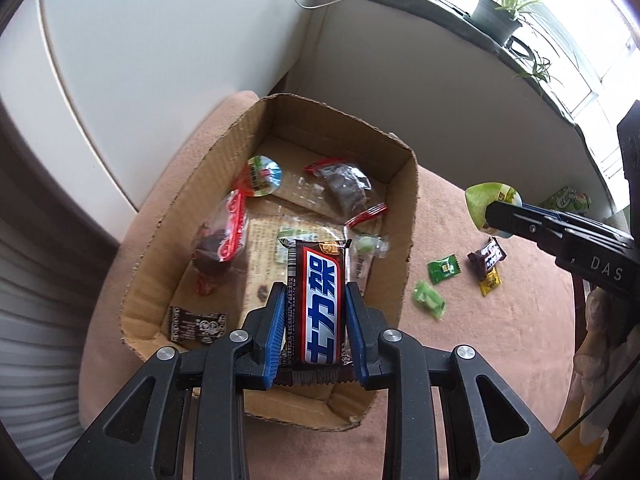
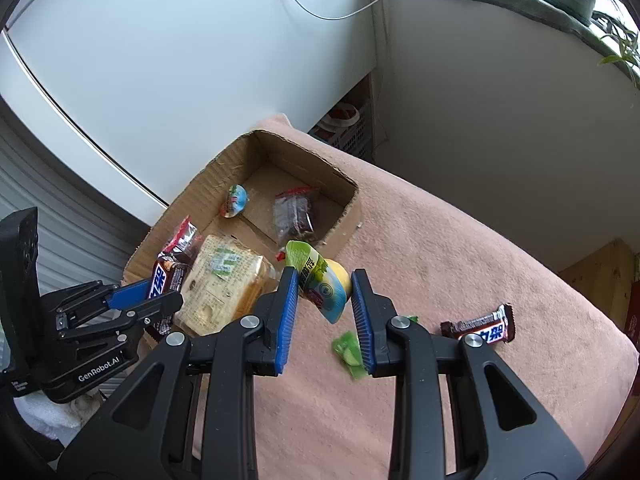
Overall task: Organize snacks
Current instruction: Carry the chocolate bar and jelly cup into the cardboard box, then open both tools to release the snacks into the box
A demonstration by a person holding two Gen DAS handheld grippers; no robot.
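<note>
The left gripper (image 1: 316, 328) holds a chocolate bar (image 1: 318, 308) lengthwise between its blue pads, the jaws closed narrow against the wrapper's long edges. Directly beyond and below these jaws sits an open cardboard box (image 1: 404, 216) on the pink-covered surface (image 1: 480, 340). Inside it, ahead of the jaws, lie a flat pale packet (image 1: 268, 248), a round-lidded jelly cup (image 1: 262, 174) to the far left, and a clear bag of dark snack (image 1: 346, 186) farther ahead. A second red-edged bag (image 1: 218, 240) lies left of the jaws, and a small dark sachet (image 1: 196, 322) sits at the box's near left corner.

The right gripper (image 2: 324, 300) grips a green and yellow jelly cup (image 2: 320, 280), tilted, with the jaws at medium width around it. Below and just right of these jaws lies a green candy (image 2: 350, 350) on the surface; farther right lies another chocolate bar (image 2: 480, 326). The box is ahead and left of the right jaws.
</note>
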